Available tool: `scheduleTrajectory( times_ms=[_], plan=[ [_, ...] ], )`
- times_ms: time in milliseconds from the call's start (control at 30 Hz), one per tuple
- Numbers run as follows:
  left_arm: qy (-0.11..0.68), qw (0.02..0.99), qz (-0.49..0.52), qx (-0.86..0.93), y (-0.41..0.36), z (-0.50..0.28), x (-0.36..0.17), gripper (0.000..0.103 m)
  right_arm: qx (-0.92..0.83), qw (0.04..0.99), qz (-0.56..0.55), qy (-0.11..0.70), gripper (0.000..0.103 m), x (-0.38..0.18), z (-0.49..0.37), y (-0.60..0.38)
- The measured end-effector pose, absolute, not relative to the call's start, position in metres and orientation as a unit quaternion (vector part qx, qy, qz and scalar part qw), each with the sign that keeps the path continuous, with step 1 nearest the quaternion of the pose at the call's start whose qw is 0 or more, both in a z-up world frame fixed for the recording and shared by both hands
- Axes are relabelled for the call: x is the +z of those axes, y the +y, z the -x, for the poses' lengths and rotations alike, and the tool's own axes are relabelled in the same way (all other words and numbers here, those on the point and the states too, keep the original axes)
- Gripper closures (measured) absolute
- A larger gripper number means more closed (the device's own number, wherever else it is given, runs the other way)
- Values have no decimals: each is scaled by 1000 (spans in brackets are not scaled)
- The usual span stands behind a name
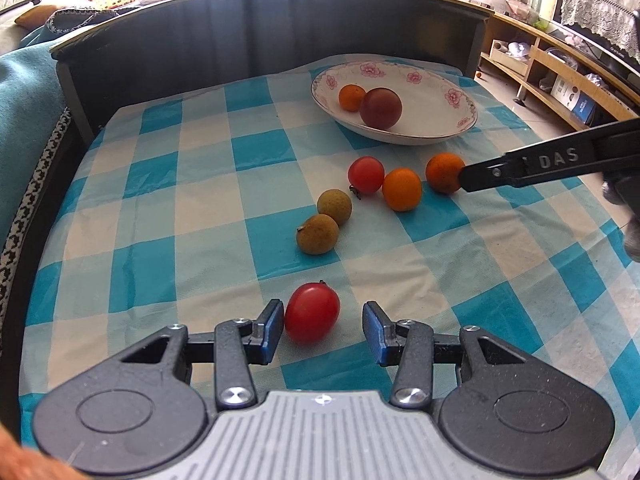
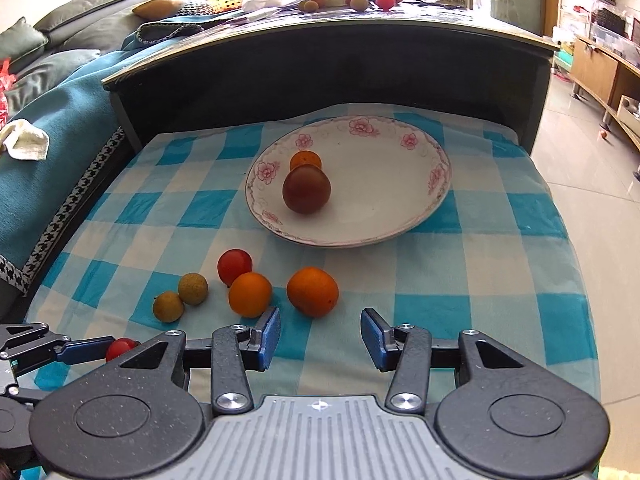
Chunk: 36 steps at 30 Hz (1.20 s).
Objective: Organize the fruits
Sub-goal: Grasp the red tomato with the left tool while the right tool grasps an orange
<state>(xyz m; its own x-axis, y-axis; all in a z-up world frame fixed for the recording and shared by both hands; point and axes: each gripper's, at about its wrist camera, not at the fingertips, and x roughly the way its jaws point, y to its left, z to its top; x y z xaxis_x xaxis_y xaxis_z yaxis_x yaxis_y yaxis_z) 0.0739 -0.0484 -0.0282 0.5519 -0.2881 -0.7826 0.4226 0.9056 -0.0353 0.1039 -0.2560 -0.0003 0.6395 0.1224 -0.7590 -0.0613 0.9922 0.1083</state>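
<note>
Blue-and-white checked cloth (image 1: 200, 200), soft and creased, covers the table; at twelve o'clock on it sits a glossy white porcelain dish with pink flower print (image 2: 384, 216), holding a dark red round fruit (image 2: 306, 189) and a small orange (image 2: 305, 160); two rough tan-green longans (image 1: 325, 222), smooth tomatoes and matte oranges lie loose nearer. "DAS" is moulded on the right gripper (image 2: 320, 330). Left gripper (image 1: 323, 326) stands wide open, its left blue pad touching a shiny red oval tomato (image 1: 312, 313) between the fingers; the right one gapes equally, empty, just short of a large orange (image 2: 313, 291).
</note>
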Motion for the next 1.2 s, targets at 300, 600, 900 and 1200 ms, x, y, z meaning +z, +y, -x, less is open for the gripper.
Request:
scheduleTrajectory(
  times_ms=[300, 600, 900, 1200],
  plan=[
    [431, 875, -81, -206, -49, -76, -32, 51, 53, 898, -27, 436, 62, -17, -127, -251],
    [430, 876, -88, -198, -52, -73, -33, 52, 50, 901, -19, 431, 64, -23, -133, -245],
    [428, 879, -101, -187, -55, -72, -31, 61, 42, 903, -20, 426, 74, -24, -137, -241],
    [430, 877, -111, -184, -57, -73, -30, 65, 33, 904, -6, 426, 75, -19, -128, -238]
  ],
)
